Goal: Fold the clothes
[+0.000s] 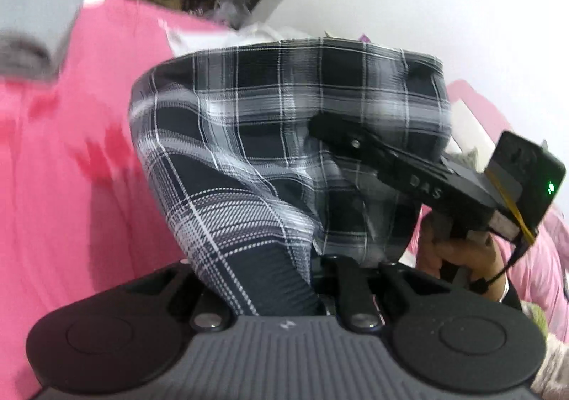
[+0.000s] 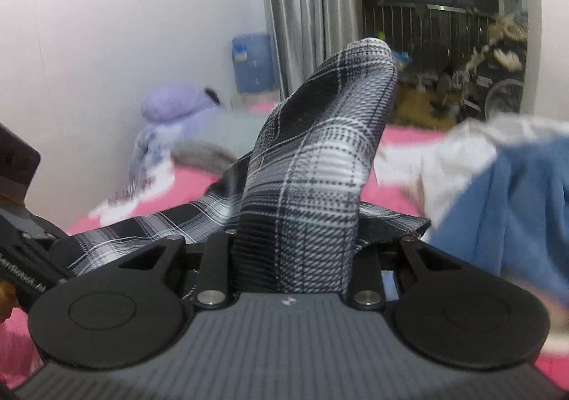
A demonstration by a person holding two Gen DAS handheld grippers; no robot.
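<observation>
A bed [image 1: 53, 168] covered in a pink sheet fills the lower ground of both views, its surface blurred. Above it hangs the plaid garment [image 1: 284, 122], black, grey and white checks, lifted clear of the sheet and stretched between the two tools.

In the left wrist view the cloth rises straight out of the left gripper [image 1: 274, 293]. Its fingers are hidden under the fabric, drawn in narrow, with a bunched fold pinched between them. From there the garment billows up and across to the right gripper [image 1: 320, 129], whose black body reaches in from the right edge; its tip is buried in the plaid. A hand [image 1: 458, 250] grips the handle beneath that tool.

In the right wrist view the same plaid stands up as a tall peak from between the right gripper's closed-in fingers, clamped on a thick fold. The rest of the cloth trails left and low towards the other tool at the left edge.

On the bed to the right lies a blue garment [image 2: 515, 204] with a white garment [image 2: 444, 165] beside it. A lilac bundle [image 2: 170, 115] sits by the wall. Grey curtains [image 2: 306, 8] hang behind.
</observation>
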